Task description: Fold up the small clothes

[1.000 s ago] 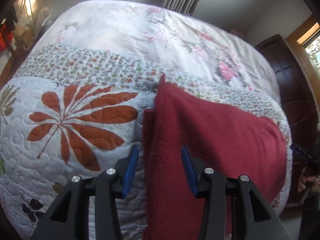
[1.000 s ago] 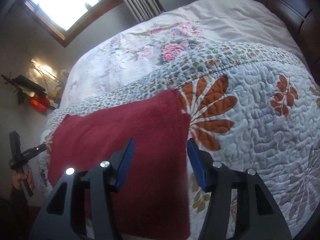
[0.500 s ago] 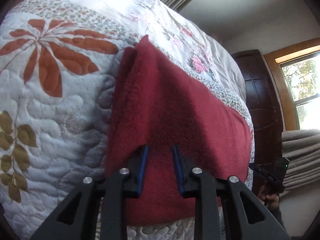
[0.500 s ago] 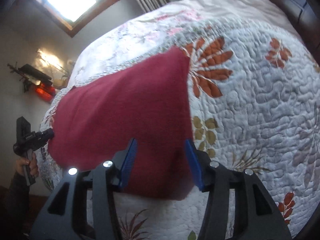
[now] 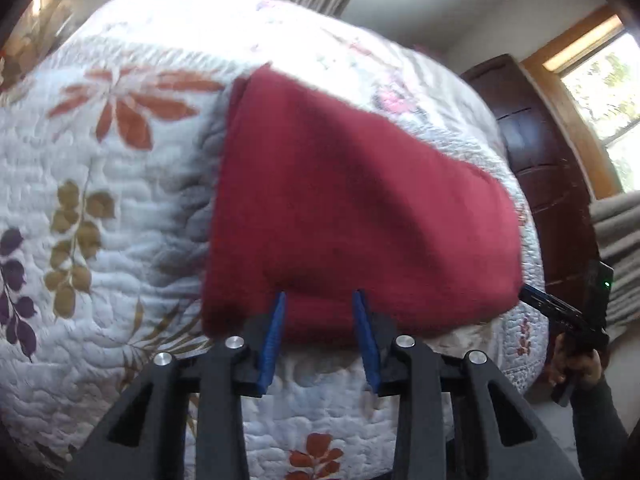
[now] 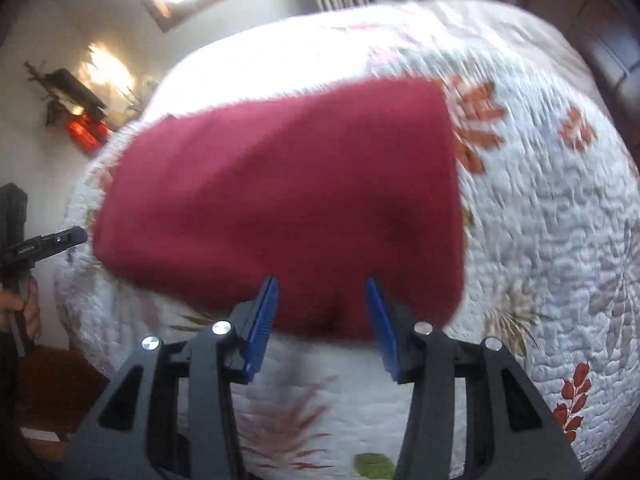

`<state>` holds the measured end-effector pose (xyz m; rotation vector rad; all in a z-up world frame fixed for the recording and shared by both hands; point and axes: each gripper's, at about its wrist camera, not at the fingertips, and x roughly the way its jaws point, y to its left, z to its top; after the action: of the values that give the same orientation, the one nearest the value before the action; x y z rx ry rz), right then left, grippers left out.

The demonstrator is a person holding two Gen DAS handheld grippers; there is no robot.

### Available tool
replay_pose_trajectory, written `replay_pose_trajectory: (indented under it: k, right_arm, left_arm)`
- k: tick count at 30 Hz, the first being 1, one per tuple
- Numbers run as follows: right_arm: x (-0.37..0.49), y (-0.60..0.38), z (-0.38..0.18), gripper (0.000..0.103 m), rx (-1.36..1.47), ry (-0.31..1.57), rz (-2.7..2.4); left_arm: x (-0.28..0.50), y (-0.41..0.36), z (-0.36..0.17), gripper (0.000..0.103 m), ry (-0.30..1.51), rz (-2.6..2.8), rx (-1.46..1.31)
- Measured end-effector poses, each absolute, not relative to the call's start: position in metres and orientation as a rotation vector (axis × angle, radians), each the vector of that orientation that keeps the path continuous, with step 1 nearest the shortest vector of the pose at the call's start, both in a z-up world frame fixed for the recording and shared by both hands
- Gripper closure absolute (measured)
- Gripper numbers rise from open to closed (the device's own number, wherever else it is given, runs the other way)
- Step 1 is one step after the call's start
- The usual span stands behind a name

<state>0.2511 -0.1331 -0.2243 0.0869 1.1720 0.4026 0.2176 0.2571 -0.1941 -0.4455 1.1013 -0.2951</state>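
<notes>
The bed (image 5: 120, 208) fills both views, covered by a white quilt (image 6: 560, 240) with leaf prints. On the quilt, near the front edge of the bed, lies the red cloth (image 5: 352, 200), already doubled: in the left wrist view a second layer shows along its left side. It looks thick and soft, like fleece.

The left gripper (image 5: 319, 312) points at the near hem, toward the left end of the cloth. Its blue pads (image 5: 274, 332) stand apart, one on each side of a piece of the hem, and they do not press the cloth. The right gripper (image 6: 322, 300) is at the near hem toward the right end, its jaws also spread wide, with nothing held.

The step seems to be the taking of the near hem for the next fold. To do it well, I think each gripper should go low and catch all layers together, then both should lift evenly so the hem stays straight.

No container is visible here.
</notes>
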Motion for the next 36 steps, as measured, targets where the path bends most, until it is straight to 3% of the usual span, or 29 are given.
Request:
replay_pose_trajectory:
  k: [2,5,7,9,10,12,13,14,15,16,17,23,30,36]
  right_arm:
    - [0.25,-0.105,-0.213,0.054,0.076,1.134,0.423]
    - [0.258,-0.059,-0.219,0.048,0.061,1.123,0.43]
    - [0.263,-0.038,-0.235,0.045,0.067,1.162,0.406]
    - [0.262,-0.023,-0.259,0.041,0.023,1.219,0.361]
    - [0.257,-0.018,-0.261,0.04,-0.021,1.208,0.346]
    - [0.249,-0.011,-0.249,0.04,-0.064,1.198,0.314]
    - [0.244,-0.008,-0.235,0.039,-0.038,1.206,0.319]
    - [0.237,-0.005,-0.223,0.04,-0.028,1.204,0.33]
    - [0.23,0.006,-0.208,0.039,-0.06,1.193,0.338]
    - [0.223,0.019,-0.197,0.033,-0.117,1.178,0.345]
    - [0.216,0.032,-0.188,0.027,-0.181,1.162,0.352]
    - [0.191,0.117,-0.171,0.023,-0.355,1.209,0.471]
    - [0.177,0.185,-0.188,0.021,-0.538,1.147,0.595]
    - [0.185,0.22,-0.215,0.027,-0.657,1.126,0.688]
  left_arm:
    - [0.222,0.238,-0.181,0.052,1.058,-0.432,-0.501]
    - [0.239,0.207,-0.193,0.048,1.079,-0.512,-0.427]
    - [0.251,0.198,-0.228,0.048,1.186,-0.482,-0.387]
    - [0.256,0.2,-0.26,0.054,1.257,-0.46,-0.35]
    - [0.253,0.205,-0.263,0.06,1.257,-0.468,-0.356]
    - [0.249,0.22,-0.249,0.06,1.271,-0.498,-0.409]
    - [0.247,0.227,-0.238,0.05,1.256,-0.523,-0.436]
    - [0.243,0.239,-0.227,0.033,1.223,-0.554,-0.455]
    - [0.242,0.252,-0.216,0.024,1.188,-0.567,-0.46]
    - [0.244,0.27,-0.209,0.013,1.168,-0.558,-0.459]
    - [0.248,0.288,-0.207,0.009,1.175,-0.54,-0.465]
    - [0.298,0.381,-0.265,0.008,1.451,-0.421,-0.717]
    - [0.324,0.372,-0.312,0.004,1.556,-0.546,-0.882]
    - [0.356,0.363,-0.301,0.004,1.595,-0.583,-0.767]
